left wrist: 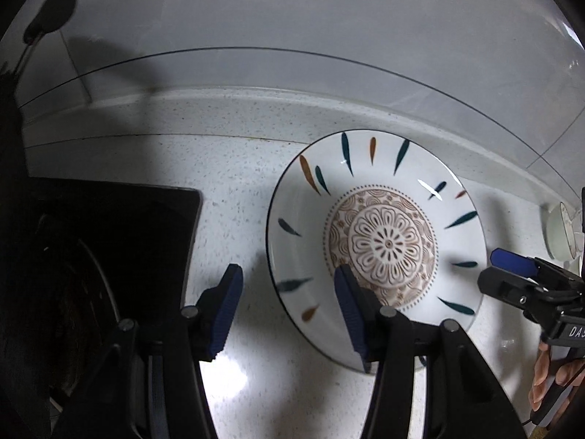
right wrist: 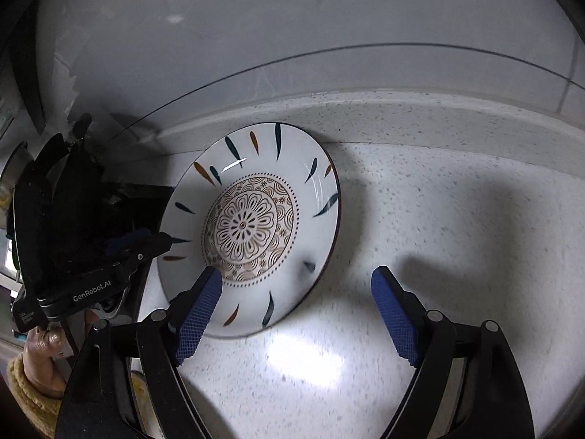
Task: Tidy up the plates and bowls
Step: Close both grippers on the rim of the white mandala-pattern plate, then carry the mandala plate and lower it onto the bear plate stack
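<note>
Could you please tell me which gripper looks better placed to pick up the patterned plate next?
Probably the left gripper: its open jaws straddle the plate's near rim. The right gripper is open too, mostly over bare counter.

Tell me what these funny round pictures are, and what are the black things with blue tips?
A person holds one grabbing tool in each hand, and a camera on each tool looks out along it. In the left tool's picture, the left tongs stand open, one blue padded finger over the white round plate with a brown flower pattern. The right tool's picture shows the right tongs, also open. Nothing is held. The plate rests on a speckled white stone counter, beside a black stovetop. You can see the other tool in each picture.
</note>
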Demonstrator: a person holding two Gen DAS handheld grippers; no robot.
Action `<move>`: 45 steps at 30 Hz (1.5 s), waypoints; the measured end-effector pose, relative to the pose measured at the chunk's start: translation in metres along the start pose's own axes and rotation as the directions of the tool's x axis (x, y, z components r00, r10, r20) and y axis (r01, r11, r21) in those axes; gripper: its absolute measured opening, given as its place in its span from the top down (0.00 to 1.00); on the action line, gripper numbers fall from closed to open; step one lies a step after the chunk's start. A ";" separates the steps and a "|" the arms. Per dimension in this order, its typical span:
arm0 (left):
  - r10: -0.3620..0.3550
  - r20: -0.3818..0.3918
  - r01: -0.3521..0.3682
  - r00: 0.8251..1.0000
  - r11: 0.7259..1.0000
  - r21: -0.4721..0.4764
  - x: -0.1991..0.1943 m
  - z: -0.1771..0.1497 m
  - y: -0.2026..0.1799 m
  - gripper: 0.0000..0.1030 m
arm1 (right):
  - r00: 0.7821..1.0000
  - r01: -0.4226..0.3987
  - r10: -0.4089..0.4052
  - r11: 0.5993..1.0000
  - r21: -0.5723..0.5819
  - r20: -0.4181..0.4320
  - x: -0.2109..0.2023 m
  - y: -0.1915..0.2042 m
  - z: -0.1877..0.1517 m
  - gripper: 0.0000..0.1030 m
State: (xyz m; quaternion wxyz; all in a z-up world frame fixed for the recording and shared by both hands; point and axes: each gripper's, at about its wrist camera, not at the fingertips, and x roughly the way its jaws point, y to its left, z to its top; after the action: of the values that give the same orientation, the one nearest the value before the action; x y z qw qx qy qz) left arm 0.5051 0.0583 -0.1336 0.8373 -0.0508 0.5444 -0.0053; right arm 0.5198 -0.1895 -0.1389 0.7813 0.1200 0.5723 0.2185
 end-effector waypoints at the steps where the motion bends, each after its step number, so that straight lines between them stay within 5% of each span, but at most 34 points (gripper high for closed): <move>1: 0.000 -0.003 0.000 1.000 1.000 0.001 0.002 0.001 0.000 0.51 | 1.000 0.001 -0.001 1.000 -0.001 -0.007 0.004 -0.001 0.002 0.22; 12: -0.058 -0.043 0.058 0.997 0.998 -0.009 0.029 0.017 0.000 0.51 | 0.998 -0.023 0.023 1.000 0.002 -0.055 0.025 -0.009 0.010 0.23; 18: -0.121 -0.059 0.121 0.991 0.993 -0.001 0.040 0.025 0.007 0.51 | 0.996 -0.062 0.062 0.998 0.005 -0.062 0.027 -0.011 0.011 0.50; 24: -0.177 -0.066 0.177 0.982 0.984 -0.003 0.041 0.032 0.011 0.53 | 0.993 -0.096 0.097 0.995 0.016 -0.064 0.027 -0.015 0.011 0.58; 28: -0.130 -0.051 0.128 0.990 0.991 -0.032 0.038 0.032 0.017 0.76 | 0.993 -0.100 0.100 0.995 0.004 -0.060 0.029 -0.014 0.009 0.68; 30: -0.176 -0.055 0.171 0.983 0.982 -0.086 0.036 0.031 0.026 0.81 | 0.996 -0.070 0.069 0.997 -0.020 -0.055 0.029 -0.011 0.008 0.75; 45: -0.211 0.031 0.212 0.977 0.977 -0.014 -0.034 -0.015 -0.005 0.87 | 1.000 0.002 -0.001 0.997 -0.075 0.016 -0.022 -0.003 -0.029 0.80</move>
State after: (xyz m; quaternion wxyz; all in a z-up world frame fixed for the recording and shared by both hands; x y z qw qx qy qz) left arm 0.4776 0.0547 -0.1086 0.8394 -0.1158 0.5235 -0.0889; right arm 0.4874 -0.2046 -0.1307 0.7899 0.0918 0.5575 0.2384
